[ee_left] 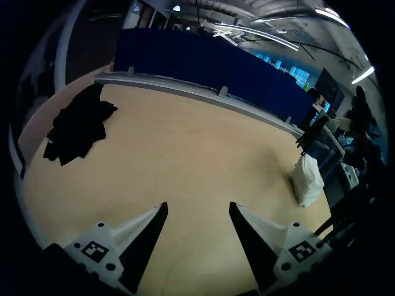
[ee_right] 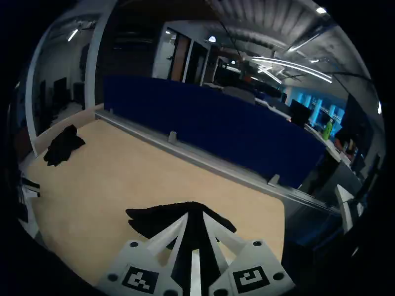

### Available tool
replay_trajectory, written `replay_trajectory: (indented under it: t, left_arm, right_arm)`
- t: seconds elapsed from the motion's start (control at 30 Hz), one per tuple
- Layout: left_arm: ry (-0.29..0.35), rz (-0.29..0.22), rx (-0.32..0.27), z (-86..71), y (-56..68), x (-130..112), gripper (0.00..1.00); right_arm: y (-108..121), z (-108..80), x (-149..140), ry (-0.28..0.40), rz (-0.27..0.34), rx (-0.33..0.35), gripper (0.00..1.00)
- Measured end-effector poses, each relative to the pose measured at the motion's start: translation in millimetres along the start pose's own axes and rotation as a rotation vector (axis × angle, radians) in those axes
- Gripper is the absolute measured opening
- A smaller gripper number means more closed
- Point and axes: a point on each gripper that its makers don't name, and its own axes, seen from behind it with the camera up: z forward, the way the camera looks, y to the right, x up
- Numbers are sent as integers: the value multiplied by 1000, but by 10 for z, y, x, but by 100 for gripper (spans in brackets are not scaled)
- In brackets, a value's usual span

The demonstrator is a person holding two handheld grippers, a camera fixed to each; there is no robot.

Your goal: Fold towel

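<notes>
The towel (ee_right: 148, 219), black and crumpled, lies on the table (ee_left: 187, 148) at 6 o'clock in the right gripper view, right at the tips of the right gripper (ee_right: 195, 213). Its jaws are drawn almost together and appear to be pinched on a raised fold near the towel's middle. The strip between the fingers is as dark as the cloth, so the grip is judged rather than plainly seen. The towel's long axis runs across the jaws, from 9 to 3 o'clock, with more cloth spread toward 9. Its near edge is hidden under the fingers, and no corner can be picked out. The left gripper (ee_left: 198, 204) is held above bare table with its jaws wide apart and nothing between them. In its view a black pile (ee_left: 79, 123) is seen at 10 o'clock and a white stack (ee_left: 307, 180) at 3 o'clock by the table's edge, both well apart from the jaws. The right gripper is therefore taken as the nearer one, and a free corner would have to be found by the left. A dark shape above the stack is too blurred to name.
</notes>
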Motion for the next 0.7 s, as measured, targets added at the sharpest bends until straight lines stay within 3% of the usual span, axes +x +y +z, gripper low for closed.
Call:
replay_trajectory:
  t: [0.37,0.7]
  left_arm:
    - [-14,19,-8,54,88,-21,92]
    - [-27,34,-17,77,180,-42,92]
  right_arm:
    - [187,-211,-566,-48,63,-31,6]
    - [308,-459,-1353,-126,156,-83,6]
